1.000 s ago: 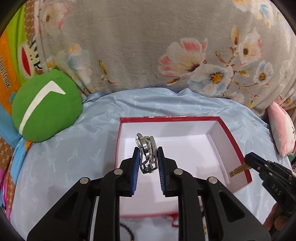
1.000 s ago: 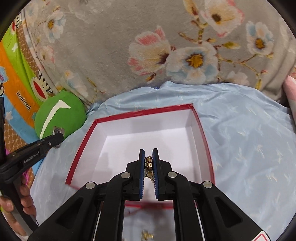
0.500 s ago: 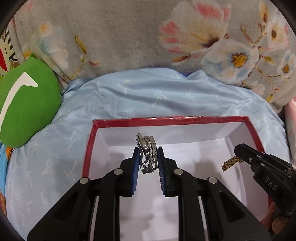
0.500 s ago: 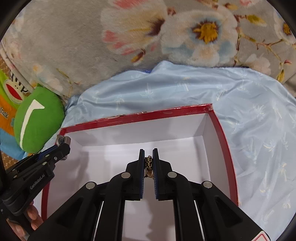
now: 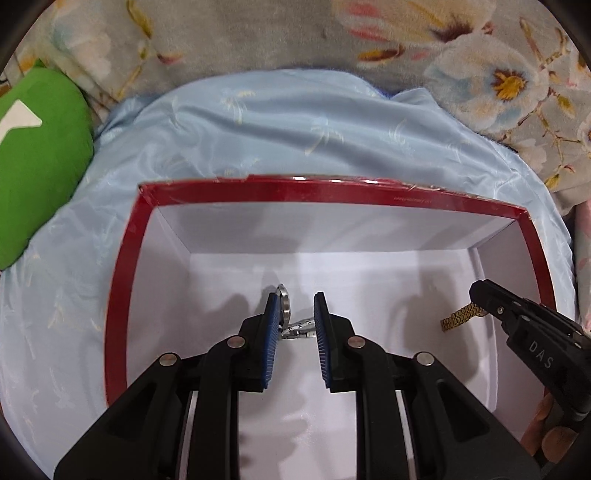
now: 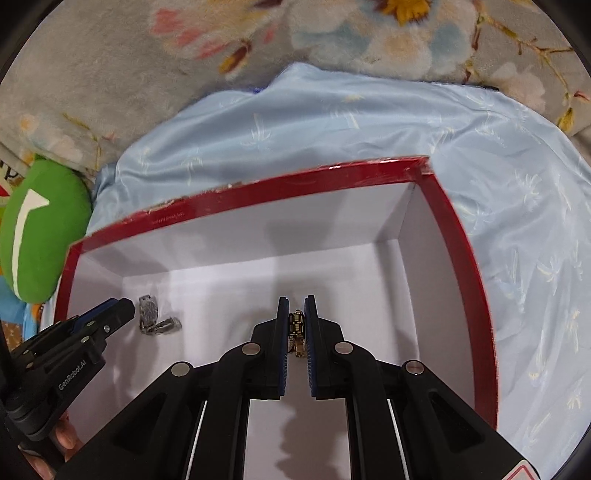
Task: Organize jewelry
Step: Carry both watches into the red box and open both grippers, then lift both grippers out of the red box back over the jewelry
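Note:
A red-rimmed box (image 5: 332,190) with a white inside lies on the cloth, and both grippers reach down into it. My left gripper (image 5: 297,295) holds a silver watch (image 5: 285,308): the case sits against the left pad and the band (image 5: 301,328) spans across to the right pad. In the right wrist view the silver watch (image 6: 149,314) stands at the tip of the left gripper (image 6: 120,310) and appears to touch the floor of the box (image 6: 258,188). My right gripper (image 6: 295,299) is shut on a gold bracelet (image 6: 296,328). The gold bracelet (image 5: 458,319) dangles from the right gripper (image 5: 480,293) near the box's right wall.
The box rests on a light blue satin cloth (image 5: 295,129). A green cushion (image 5: 37,155) lies to the left and a grey floral blanket (image 5: 258,33) lies behind. A person's fingers (image 6: 62,439) hold the left gripper's handle.
Both grippers have come forward and down into the box, which now fills the views. The silver watch sits lower between the left pads, with its band flopped sideways.

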`<state>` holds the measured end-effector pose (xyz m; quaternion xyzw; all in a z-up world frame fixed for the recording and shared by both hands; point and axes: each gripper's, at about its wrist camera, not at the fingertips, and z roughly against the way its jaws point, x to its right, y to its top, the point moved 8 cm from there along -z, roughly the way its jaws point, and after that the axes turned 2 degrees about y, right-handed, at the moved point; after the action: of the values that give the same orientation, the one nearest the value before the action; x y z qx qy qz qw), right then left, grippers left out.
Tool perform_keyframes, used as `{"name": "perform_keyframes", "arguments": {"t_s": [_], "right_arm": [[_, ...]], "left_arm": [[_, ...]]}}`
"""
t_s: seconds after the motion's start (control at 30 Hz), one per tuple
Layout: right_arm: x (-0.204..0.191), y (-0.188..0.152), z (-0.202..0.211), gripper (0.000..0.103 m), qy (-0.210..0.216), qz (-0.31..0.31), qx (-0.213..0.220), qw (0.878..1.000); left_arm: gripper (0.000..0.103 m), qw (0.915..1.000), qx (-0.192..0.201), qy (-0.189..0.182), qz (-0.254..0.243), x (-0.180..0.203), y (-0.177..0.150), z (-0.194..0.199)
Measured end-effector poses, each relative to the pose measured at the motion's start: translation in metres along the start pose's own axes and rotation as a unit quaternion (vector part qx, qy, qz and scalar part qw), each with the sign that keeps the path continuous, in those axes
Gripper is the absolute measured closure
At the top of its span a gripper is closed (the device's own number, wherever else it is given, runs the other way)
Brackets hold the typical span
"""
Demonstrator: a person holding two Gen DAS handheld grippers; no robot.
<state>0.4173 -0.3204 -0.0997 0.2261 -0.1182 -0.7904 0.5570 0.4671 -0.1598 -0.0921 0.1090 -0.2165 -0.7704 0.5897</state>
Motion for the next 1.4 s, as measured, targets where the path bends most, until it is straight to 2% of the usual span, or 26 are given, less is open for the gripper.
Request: {"name": "perform_keyframes", "arguments": {"t_s": [0.13,0.17,0.2,0.23,0.27,0.3,0.43,0.57,0.73,0.87,0.93,1.07,1.2,1.27,1.4], "right_arm": [[0.001,-0.002,-0.007,0.094,-0.005,-0.002,-0.023,1.000],[0.001,-0.001,-0.005,0.092,-0.011,0.002,-0.017,1.000],[0.000,0.001,-0.003,0.087,-0.016,0.005,-0.010,1.000],[0.000,0.001,-0.001,0.082,-0.019,0.008,-0.005,1.000],[-0.001,0.002,0.002,0.073,-0.022,0.010,0.002,1.000],[-0.001,0.004,0.007,0.070,-0.024,0.013,0.014,1.000],[-0.004,0.007,0.036,0.069,-0.020,0.021,0.075,0.997],[-0.008,-0.008,0.082,0.064,-0.014,0.033,0.137,0.990],[-0.009,-0.060,0.142,0.054,-0.006,0.050,0.189,0.981],[-0.004,-0.114,0.174,0.050,0.009,0.052,0.207,0.977],[-0.002,-0.146,0.184,0.050,0.012,0.056,0.207,0.977],[-0.001,-0.211,0.191,0.050,0.014,0.065,0.193,0.979],[0.000,-0.268,0.183,0.050,0.029,0.067,0.163,0.984],[0.000,-0.289,0.178,0.050,0.034,0.069,0.149,0.986],[0.003,-0.319,0.165,0.050,0.039,0.056,0.121,0.990]], "left_arm": [[0.084,0.9996,-0.007,-0.014,0.022,-0.006,-0.001,-0.002],[0.079,0.9996,-0.006,-0.016,0.025,-0.007,-0.001,-0.001],[0.071,0.9995,-0.002,-0.014,0.027,-0.008,-0.001,0.001],[0.066,0.9995,0.003,-0.012,0.029,-0.009,0.000,0.003],[0.061,0.9994,0.012,-0.009,0.031,-0.010,0.001,0.006],[0.060,0.9993,0.021,-0.007,0.032,-0.010,0.002,0.010],[0.060,0.9974,0.065,0.007,0.031,-0.012,0.004,0.028],[0.060,0.9908,0.129,0.029,0.029,-0.021,-0.001,0.072],[0.060,0.9847,0.165,0.051,0.022,-0.034,-0.036,0.121],[0.046,0.9824,0.173,0.060,0.034,-0.050,-0.085,0.152],[0.046,0.9817,0.175,0.068,0.036,-0.056,-0.114,0.163],[0.046,0.9832,0.159,0.083,0.033,-0.063,-0.171,0.173],[0.046,0.9894,0.126,0.061,0.037,-0.060,-0.221,0.169],[0.046,0.9918,0.109,0.055,0.035,-0.056,-0.242,0.164],[0.046,0.9931,0.100,0.051,0.034,-0.051,-0.271,0.160]]}}
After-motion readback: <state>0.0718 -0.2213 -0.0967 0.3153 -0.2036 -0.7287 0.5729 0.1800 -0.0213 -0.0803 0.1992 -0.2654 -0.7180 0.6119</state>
